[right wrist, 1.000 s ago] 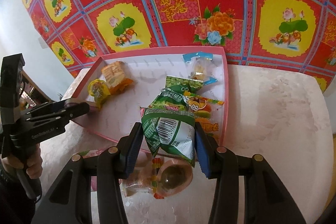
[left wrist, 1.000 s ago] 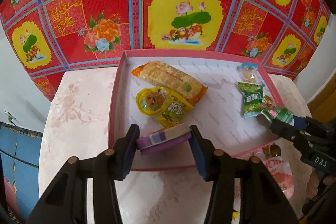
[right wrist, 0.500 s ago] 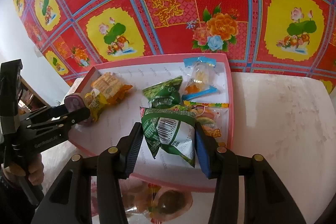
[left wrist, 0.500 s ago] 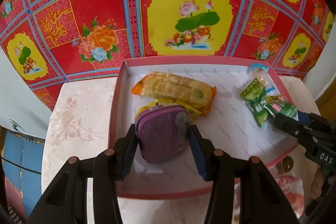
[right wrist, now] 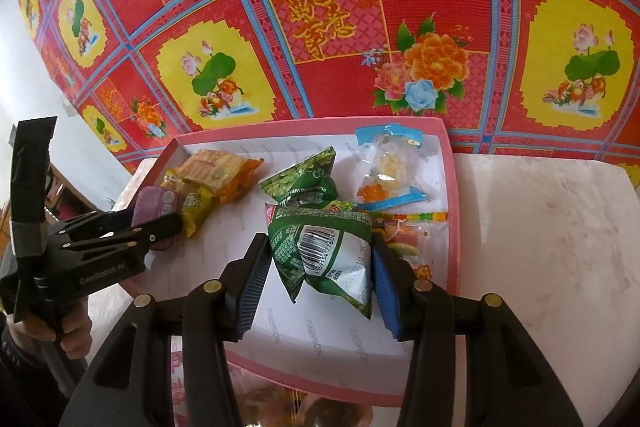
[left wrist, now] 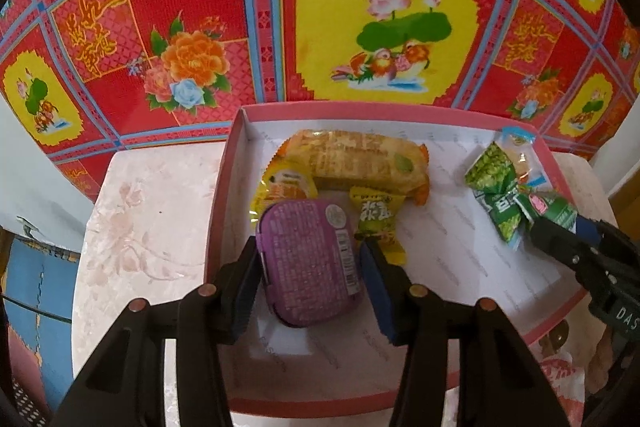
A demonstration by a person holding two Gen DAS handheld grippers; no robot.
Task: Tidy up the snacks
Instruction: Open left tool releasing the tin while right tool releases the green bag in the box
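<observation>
Both tools now over tray [left wrist: 224,211]; left tool [left wrist: 310,259] grips purple case [left wrist: 308,261], right tool [right wrist: 320,267] green packet [right wrist: 324,251], lengthwise, loosening.

One pink tray [right wrist: 451,211] is seen, and two grippers, the left gripper [left wrist: 310,263] and the right gripper [right wrist: 320,279], are counted. Two green packets [right wrist: 320,251] are counted, along with one purple case [left wrist: 308,259], one long orange biscuit pack [left wrist: 360,163], two small yellow packets [left wrist: 378,217] and one clear blue-edged sachet [right wrist: 388,167]; further sweets beside the right gripper cannot be counted.
</observation>
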